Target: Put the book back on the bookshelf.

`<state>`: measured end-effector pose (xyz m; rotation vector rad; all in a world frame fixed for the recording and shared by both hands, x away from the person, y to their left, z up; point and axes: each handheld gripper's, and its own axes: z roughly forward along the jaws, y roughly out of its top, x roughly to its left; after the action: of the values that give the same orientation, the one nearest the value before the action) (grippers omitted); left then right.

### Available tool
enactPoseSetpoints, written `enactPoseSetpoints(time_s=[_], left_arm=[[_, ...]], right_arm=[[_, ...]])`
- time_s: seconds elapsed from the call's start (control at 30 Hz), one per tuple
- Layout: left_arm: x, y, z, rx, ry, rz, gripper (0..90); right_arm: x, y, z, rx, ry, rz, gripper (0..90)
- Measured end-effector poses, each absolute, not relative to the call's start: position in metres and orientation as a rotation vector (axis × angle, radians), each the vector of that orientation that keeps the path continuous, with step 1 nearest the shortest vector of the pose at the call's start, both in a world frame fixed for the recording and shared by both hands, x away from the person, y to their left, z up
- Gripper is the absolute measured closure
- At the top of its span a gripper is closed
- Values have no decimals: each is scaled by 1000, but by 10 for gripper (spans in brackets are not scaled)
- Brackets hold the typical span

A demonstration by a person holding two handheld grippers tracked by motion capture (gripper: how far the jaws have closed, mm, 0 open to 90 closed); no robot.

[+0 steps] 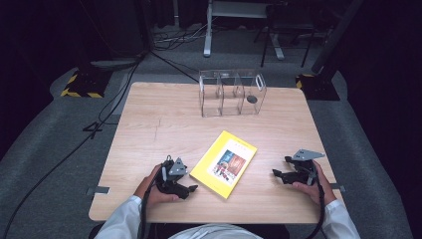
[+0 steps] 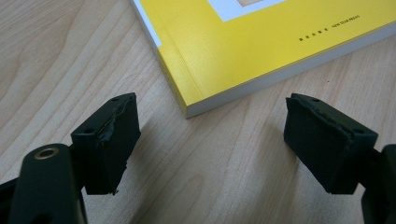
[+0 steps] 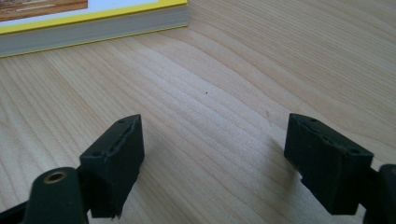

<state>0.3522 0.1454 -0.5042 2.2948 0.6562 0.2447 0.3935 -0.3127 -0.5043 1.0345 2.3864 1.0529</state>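
The person wears white sleeves (image 1: 124,219) on both arms. Each hand carries a black gripper: the left gripper (image 1: 191,188) and the right gripper (image 1: 275,173) both bear a grey three-cornered plate on top, and a black cable trails back from each. Up close, the jaws are blocky black pads with worn, ragged edges, small screw holes, and a brass-coloured rivet at the base.

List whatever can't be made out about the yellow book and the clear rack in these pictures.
- Yellow book: title lettering too small in the high view; the cover is cut off by the top edge in the left gripper view and the right gripper view.
- Clear rack: its see-through walls blur the dividers in the high view; the dark round spot is too small to identify.
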Motion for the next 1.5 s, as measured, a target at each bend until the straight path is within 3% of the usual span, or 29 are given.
enactPoseSetpoints(time_s=[0.47,0.6,0.77,0.87,1.17,1.5], left_arm=[[354,140,-504,2305,656,236,139],[352,134,-503,2319,641,236,141],[346,126,-500,2322,567,269,204],[343,122,-498,2320,562,294,158],[347,115,-493,2303,511,297,201],[348,101,-495,2338,446,278,177]], right_arm=[[404,-293,-503,943,2473,1064,189],[413,-268,-503,892,2506,1074,186],[419,-243,-502,852,2537,1076,186],[423,-229,-502,817,2560,1073,181],[421,-223,-496,805,2628,1004,186],[421,-208,-490,811,2693,895,184]])
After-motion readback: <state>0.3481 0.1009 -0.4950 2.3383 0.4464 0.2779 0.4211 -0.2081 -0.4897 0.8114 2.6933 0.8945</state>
